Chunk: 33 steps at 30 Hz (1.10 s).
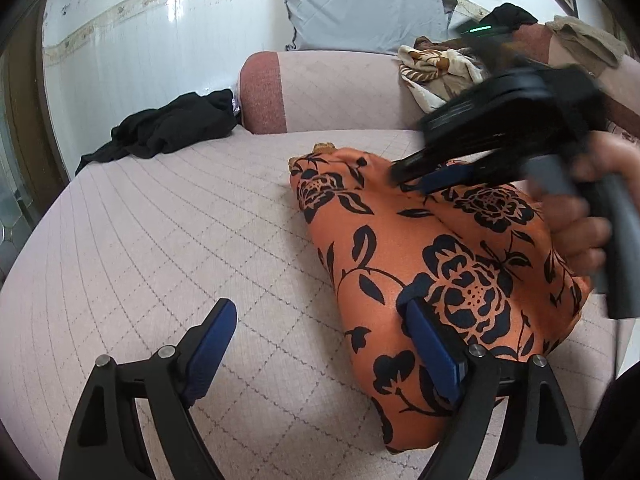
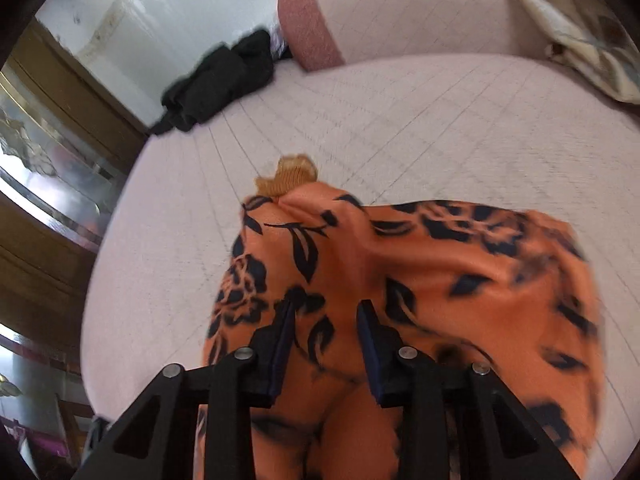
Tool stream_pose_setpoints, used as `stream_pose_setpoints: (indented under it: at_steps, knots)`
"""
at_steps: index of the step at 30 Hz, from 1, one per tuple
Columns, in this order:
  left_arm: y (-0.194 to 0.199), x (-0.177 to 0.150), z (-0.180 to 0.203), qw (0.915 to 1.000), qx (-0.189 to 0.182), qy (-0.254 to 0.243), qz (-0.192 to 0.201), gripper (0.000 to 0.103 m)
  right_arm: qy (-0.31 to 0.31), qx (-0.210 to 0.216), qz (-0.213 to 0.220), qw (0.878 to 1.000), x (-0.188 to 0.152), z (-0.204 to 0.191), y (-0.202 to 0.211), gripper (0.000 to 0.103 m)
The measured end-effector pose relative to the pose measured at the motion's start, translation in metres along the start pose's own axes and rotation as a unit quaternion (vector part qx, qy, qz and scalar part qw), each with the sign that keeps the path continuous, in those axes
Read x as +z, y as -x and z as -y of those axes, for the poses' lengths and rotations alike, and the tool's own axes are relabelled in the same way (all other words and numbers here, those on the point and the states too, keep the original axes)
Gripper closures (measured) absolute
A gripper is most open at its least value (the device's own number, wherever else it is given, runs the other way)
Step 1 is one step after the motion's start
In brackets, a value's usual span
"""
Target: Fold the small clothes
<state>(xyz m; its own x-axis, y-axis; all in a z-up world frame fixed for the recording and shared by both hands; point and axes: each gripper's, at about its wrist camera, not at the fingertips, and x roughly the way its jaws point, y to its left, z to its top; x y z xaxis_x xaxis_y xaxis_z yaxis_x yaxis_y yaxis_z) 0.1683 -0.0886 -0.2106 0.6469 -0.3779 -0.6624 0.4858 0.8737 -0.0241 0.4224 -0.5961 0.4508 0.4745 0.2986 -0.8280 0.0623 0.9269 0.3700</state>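
A: Now, item one: orange floral garment (image 1: 448,264), black rose print, lying bunched on the pale quilted bed cover (image 1: 168,248). A mustard knitted edge (image 2: 290,174) pokes out at its far end.

B: Left gripper (image 1: 320,320)?

A: Jaws wide apart. One blue pad (image 1: 430,344) rests against the near edge of the garment; the other pad (image 1: 212,344) sits over bare cover. Nothing clamped.

B: Right gripper (image 2: 326,344)?

A: Tilted down over the garment, held in a hand (image 1: 584,232). Jaws part-way apart, cloth showing between the pads. The picture is blurred, so whether they pinch it I cannot tell.

B: Other stock?

A: Black clothing (image 1: 168,128) heaped at the far left edge of the bed, well apart from the garment. Pink bolster (image 1: 320,92) behind, grey pillow (image 1: 360,8) against the wall, patterned cream blanket (image 1: 436,68) at the right.
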Motion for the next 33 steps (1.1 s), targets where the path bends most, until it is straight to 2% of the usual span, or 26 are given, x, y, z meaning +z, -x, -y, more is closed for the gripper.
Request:
stream_pose_setpoints:
  at_steps: [5,10,13,18,22,26,30,33]
  knots:
    - [0.000,-0.001,-0.001,1.0000,0.000,0.004,-0.002,0.016,-0.041,-0.003,0.056,0.998,-0.037,0.025,0.070,0.066]
    - [0.001,-0.004,0.001,0.9999,0.010,-0.006,0.005,0.016,-0.060,-0.039,0.051,0.996,-0.076,0.037,0.098,0.066]
    - [0.002,-0.007,0.004,0.9997,0.014,-0.015,0.011,0.016,-0.088,-0.050,0.031,0.994,-0.097,0.056,0.083,0.065]
    - [0.004,-0.012,0.008,0.9984,0.030,-0.038,0.028,0.016,-0.073,-0.064,0.040,0.994,-0.097,0.054,0.076,0.065]
    - [0.003,-0.012,0.007,0.9985,0.030,-0.035,0.029,0.015,-0.063,-0.066,0.048,0.995,-0.098,0.050,0.071,0.065]
    - [0.002,-0.011,0.006,0.9987,0.030,-0.030,0.028,0.013,-0.069,-0.057,0.055,0.994,-0.099,0.046,0.079,0.066]
    - [-0.001,-0.007,0.002,0.9996,0.019,-0.011,0.016,0.011,-0.056,-0.016,0.075,0.995,-0.088,0.034,0.093,0.065]
    - [-0.001,-0.003,-0.001,0.9999,0.009,0.003,0.005,0.011,-0.046,-0.027,0.079,0.995,-0.079,0.029,0.089,0.065]
